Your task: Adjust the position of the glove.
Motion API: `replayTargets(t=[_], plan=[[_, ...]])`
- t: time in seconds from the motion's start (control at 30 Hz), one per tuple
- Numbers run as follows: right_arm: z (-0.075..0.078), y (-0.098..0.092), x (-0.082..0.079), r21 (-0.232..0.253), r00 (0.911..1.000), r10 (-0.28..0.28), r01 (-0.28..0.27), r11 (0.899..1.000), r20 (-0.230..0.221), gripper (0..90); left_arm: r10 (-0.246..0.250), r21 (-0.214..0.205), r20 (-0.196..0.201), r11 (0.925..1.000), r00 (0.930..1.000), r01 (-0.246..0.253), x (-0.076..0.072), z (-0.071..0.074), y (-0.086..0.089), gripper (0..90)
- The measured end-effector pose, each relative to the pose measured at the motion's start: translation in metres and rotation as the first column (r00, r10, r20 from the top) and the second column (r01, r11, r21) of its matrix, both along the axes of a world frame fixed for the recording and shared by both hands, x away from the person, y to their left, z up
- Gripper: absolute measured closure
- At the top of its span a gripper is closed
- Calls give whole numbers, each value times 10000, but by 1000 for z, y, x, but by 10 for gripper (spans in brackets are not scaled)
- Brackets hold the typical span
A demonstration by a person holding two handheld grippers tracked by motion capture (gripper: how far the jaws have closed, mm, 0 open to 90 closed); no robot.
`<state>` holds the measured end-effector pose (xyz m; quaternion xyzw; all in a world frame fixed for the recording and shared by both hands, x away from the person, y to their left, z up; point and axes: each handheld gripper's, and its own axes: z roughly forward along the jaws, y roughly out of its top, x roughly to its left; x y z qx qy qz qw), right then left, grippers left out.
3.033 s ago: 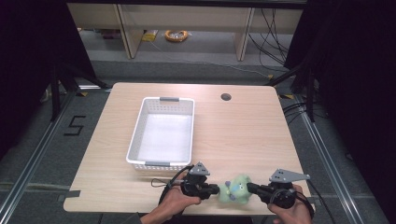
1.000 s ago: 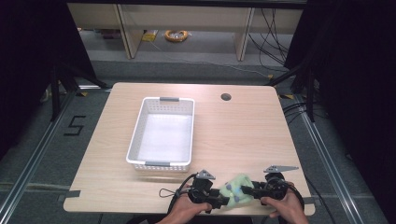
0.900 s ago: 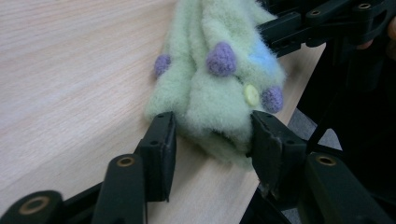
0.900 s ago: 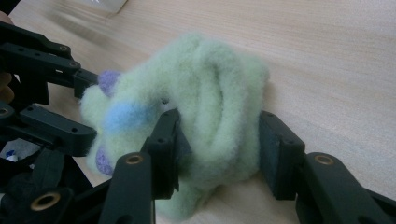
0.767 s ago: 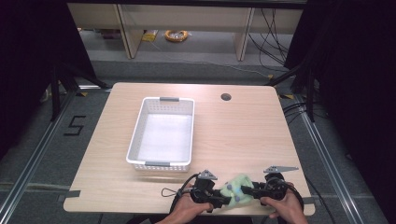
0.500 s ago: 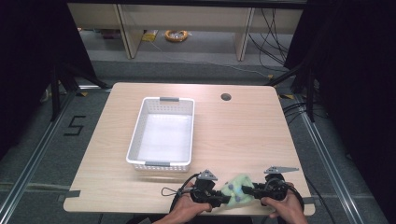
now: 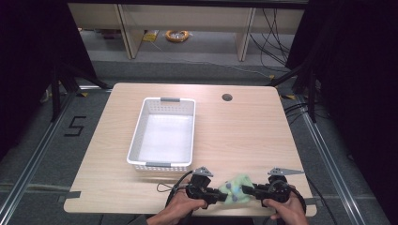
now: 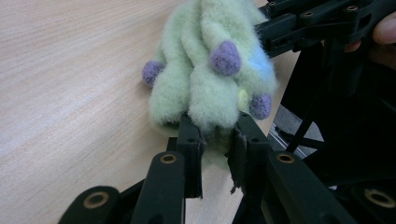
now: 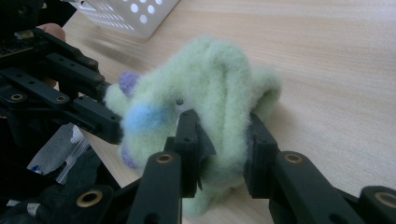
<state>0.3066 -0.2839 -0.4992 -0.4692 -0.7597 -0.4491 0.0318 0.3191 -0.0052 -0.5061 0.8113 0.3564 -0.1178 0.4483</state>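
- The left gripper point(image 7: 217, 195) lies low at the table's near edge, pointing toward the other hand, its jaws having just been closing and now pinching a fold of the green plush toy point(image 7: 236, 189).
- The right gripper point(image 7: 249, 191) faces it from the opposite side (jaws likewise just closing), clamped on the toy's other end.
- Both hands wrap the gripper bodies from below, forearms entering at the bottom.
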Motion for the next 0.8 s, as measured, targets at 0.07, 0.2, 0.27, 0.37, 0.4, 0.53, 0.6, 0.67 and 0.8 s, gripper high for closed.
replayTargets(t=[0.07,0.2,0.27,0.37,0.4,0.53,0.6,0.67,0.8], plan=[[2,1,-1,98,10000,23,-24,9999,89,720,9,-293,12,9996,10000,-8,0,1,2,747],[4,5,-3,207,9996,-79,73,9998,263,721,-20,-254,-20,9997,10000,20,1,7,8,746],[6,10,-6,491,9998,-189,186,9986,68,721,-57,-207,37,9998,10000,58,1,9,12,746],[8,13,-6,210,9989,-41,31,9998,476,721,-68,-234,24,9997,10000,68,-2,10,17,746],[9,15,-7,297,9994,10,-20,9996,337,721,-84,-251,92,9996,9999,86,-2,11,19,745],[12,26,-11,342,9997,22,-30,9994,229,721,-249,-307,247,9992,9994,257,-6,13,26,745],[12,29,-10,62,9982,283,-287,9996,534,720,-202,-315,216,9993,9996,209,-9,13,31,745],[12,33,-12,-12,9970,376,-376,9993,680,720,-170,-297,240,9994,9996,177,-11,12,36,744],[13,45,-14,-30,9977,529,-528,9986,413,720,-76,-339,250,9994,9997,85,-16,14,44,744]])
